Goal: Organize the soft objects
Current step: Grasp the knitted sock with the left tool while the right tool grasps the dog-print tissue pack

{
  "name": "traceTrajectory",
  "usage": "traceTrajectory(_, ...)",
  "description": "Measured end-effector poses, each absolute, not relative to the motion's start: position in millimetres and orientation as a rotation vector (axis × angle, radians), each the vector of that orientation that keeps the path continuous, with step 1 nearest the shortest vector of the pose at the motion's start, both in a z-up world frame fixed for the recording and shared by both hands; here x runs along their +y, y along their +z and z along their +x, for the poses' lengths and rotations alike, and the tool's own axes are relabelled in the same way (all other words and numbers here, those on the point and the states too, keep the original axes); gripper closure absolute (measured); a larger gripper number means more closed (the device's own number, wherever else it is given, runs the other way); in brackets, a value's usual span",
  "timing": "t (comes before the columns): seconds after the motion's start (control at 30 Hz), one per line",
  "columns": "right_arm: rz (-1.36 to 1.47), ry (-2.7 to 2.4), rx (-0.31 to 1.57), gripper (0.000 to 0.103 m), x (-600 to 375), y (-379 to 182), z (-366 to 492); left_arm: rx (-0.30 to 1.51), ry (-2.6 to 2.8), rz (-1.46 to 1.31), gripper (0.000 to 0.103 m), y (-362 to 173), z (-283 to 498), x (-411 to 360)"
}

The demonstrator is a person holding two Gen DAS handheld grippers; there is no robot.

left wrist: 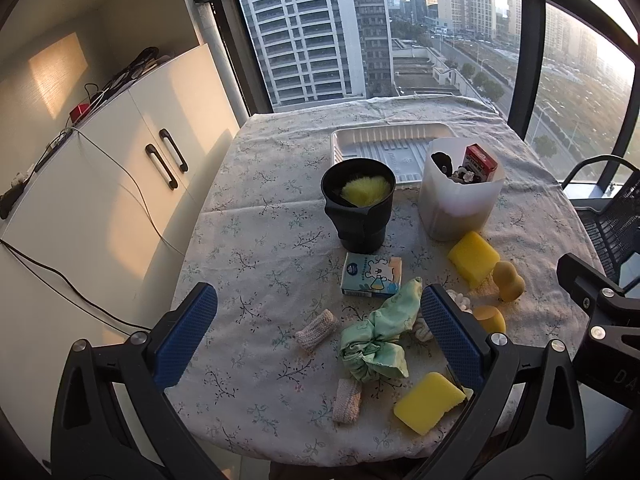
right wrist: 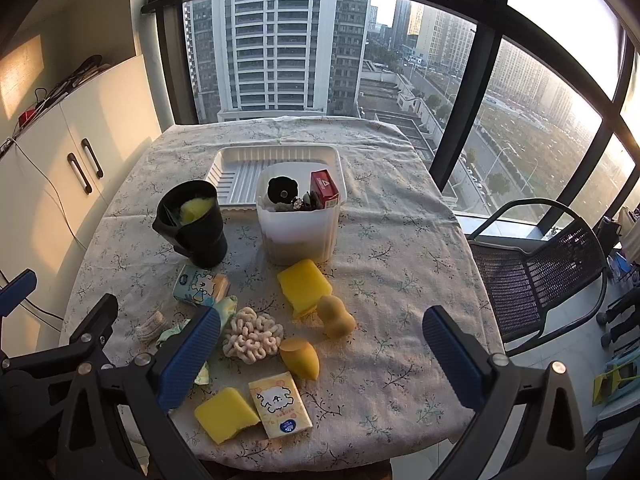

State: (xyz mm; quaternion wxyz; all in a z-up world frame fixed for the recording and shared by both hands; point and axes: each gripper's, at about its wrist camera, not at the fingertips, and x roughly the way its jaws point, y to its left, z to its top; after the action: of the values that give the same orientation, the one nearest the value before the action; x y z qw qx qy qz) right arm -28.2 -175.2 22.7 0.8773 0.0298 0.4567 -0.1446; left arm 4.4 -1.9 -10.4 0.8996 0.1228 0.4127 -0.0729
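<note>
Soft things lie on the near half of the cloth-covered table [left wrist: 256, 208]: a knotted green cloth [left wrist: 380, 340], two pink knitted rolls [left wrist: 317, 328], yellow sponges [left wrist: 430, 402] [right wrist: 304, 286], yellow egg-shaped sponges [right wrist: 336, 316], a coiled white scrubber [right wrist: 252, 336] and tissue packs [left wrist: 372, 276] [right wrist: 280, 404]. A black cup [left wrist: 358, 204] holds a yellow fluffy piece. My left gripper [left wrist: 320, 336] hangs open above the green cloth and rolls, holding nothing. My right gripper [right wrist: 320, 356] is open above the scrubber and egg sponges, also with nothing between its fingers.
A white tub [left wrist: 460, 196] with a red box and dark items stands beside the cup, a white ribbed tray [left wrist: 384, 148] behind both. A white cabinet [left wrist: 100, 200] with cables is on the left, a black mesh chair [right wrist: 540, 272] on the right, windows behind.
</note>
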Motion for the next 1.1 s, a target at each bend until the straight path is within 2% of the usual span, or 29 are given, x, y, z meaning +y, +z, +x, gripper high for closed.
traceTrajectory(0.3,0.126,-0.224,1.026,0.0,-184,-15,-29,0.978,-0.206,0.255,0.0,-59,11,10)
traceTrajectory(0.5,0.113,-0.111,1.065,0.0,-185,-66,-47,1.078,-0.277,0.317,0.001,-119,1,26)
traceTrajectory(0.57,0.104,-0.067,1.064,0.003,-184,-83,-56,1.121,-0.3,0.327,0.002,-139,-4,30)
traceTrajectory(0.63,0.082,-0.022,1.055,0.014,-180,-98,-66,1.146,-0.308,0.346,0.007,-151,-10,31)
traceTrajectory(0.77,-0.045,0.013,1.074,0.017,-165,-127,-80,1.141,-0.313,0.363,0.007,-168,-19,31)
traceTrajectory(0.8,-0.084,0.014,1.072,0.019,-160,-132,-83,1.144,-0.312,0.369,0.011,-171,-20,31)
traceTrajectory(0.83,-0.116,0.014,1.071,0.022,-156,-135,-87,1.144,-0.315,0.365,0.022,-174,-21,30)
traceTrajectory(0.9,-0.152,0.025,1.078,0.022,-152,-141,-90,1.163,-0.324,0.366,0.028,-180,-20,30)
traceTrajectory(1.1,-0.09,0.135,1.04,0.024,-156,-137,-101,1.157,-0.361,0.315,0.028,-186,-24,30)
